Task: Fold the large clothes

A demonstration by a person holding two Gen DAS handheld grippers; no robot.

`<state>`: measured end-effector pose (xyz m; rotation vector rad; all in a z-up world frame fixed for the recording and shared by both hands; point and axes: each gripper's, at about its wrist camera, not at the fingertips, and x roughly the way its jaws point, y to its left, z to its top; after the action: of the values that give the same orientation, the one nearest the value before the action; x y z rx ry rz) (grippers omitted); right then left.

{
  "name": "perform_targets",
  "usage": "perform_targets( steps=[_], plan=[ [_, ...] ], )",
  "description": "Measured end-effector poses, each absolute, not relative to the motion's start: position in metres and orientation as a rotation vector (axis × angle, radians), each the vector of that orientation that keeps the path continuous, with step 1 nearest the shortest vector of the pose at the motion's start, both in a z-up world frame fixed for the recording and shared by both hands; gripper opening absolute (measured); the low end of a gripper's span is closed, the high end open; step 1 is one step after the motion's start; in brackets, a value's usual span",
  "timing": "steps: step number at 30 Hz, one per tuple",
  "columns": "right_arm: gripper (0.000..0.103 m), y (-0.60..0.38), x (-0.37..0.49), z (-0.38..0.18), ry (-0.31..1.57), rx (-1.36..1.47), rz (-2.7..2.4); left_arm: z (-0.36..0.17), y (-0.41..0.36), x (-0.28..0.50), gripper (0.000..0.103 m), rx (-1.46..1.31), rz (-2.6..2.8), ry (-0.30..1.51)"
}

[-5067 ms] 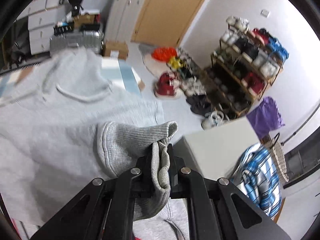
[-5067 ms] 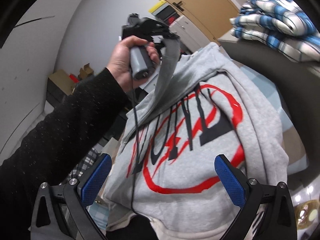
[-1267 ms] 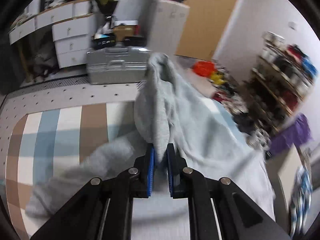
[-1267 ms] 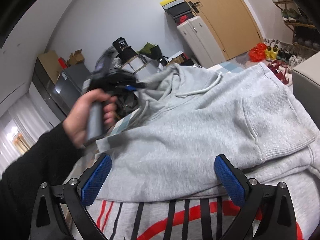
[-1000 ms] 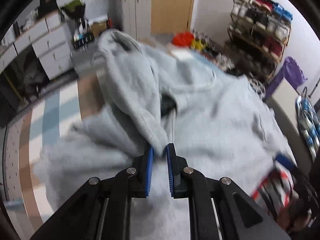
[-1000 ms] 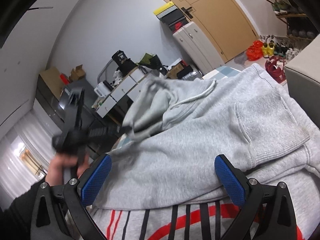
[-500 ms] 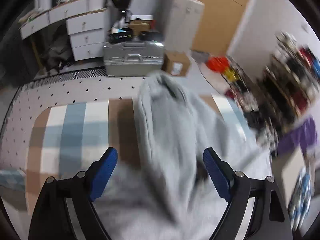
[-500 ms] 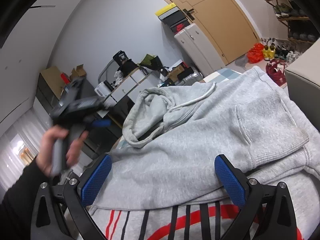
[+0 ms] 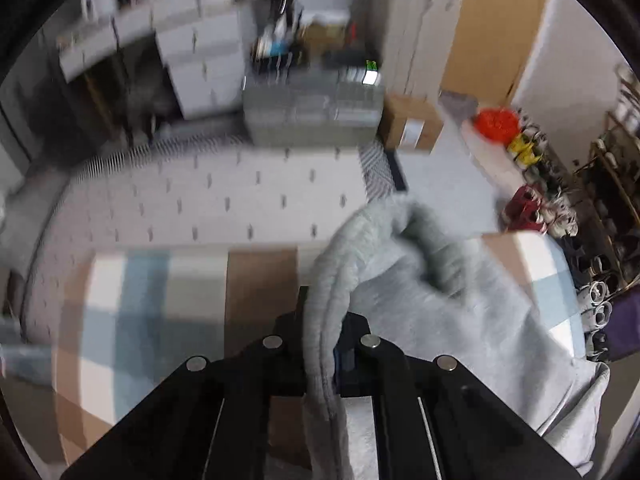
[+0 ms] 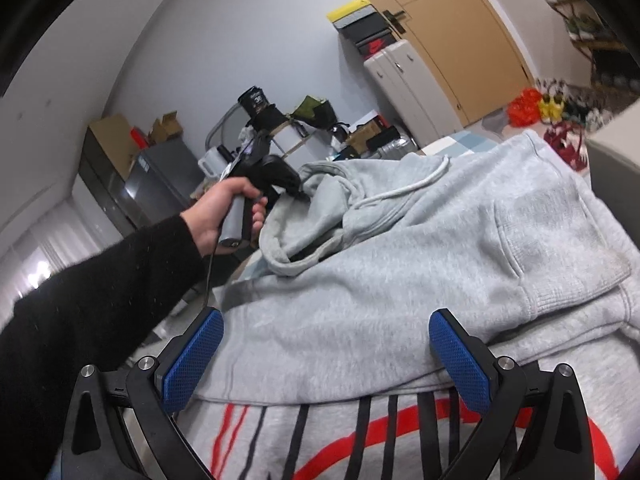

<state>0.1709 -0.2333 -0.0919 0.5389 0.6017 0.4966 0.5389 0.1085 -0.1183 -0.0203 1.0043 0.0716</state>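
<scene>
Your left hand-held gripper [image 9: 320, 344] has just closed and is clamped on the grey hoodie's [image 10: 400, 272] hood edge, while your right hand-held gripper [image 10: 326, 360] hovers over it, jaws apart.

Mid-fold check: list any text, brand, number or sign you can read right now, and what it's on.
None can be read.
Hoodie print: black strokes and a red ring, cut off by the frame.
Shoebox: red logo, too small.
Cardboard box label: blurred.
</scene>
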Motion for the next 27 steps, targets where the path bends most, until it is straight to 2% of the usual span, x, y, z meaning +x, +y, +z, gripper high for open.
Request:
perform_targets(
  steps=[5,10,16,21,27],
  plan=[
    [0.103,-0.240,0.170,-0.093,0.582,0.561,0.477,-0.027,0.086,0.476,0.003,0.031,0.004,0.702],
    [0.103,-0.248,0.172,-0.093,0.555,0.603,0.498,0.033,0.065,0.392,0.003,0.051,-0.212,0.564],
    [0.103,-0.277,0.184,-0.072,0.539,1.020,0.840,0.033,0.071,0.313,0.003,0.034,-0.396,0.470],
    [0.103,-0.272,0.238,-0.055,0.645,1.340,1.033,0.025,0.075,0.304,0.003,0.000,-0.461,0.433],
    [0.103,-0.249,0.283,-0.074,0.788,1.600,0.975,0.028,0.072,0.303,0.003,0.024,-0.504,0.404]
  ],
)
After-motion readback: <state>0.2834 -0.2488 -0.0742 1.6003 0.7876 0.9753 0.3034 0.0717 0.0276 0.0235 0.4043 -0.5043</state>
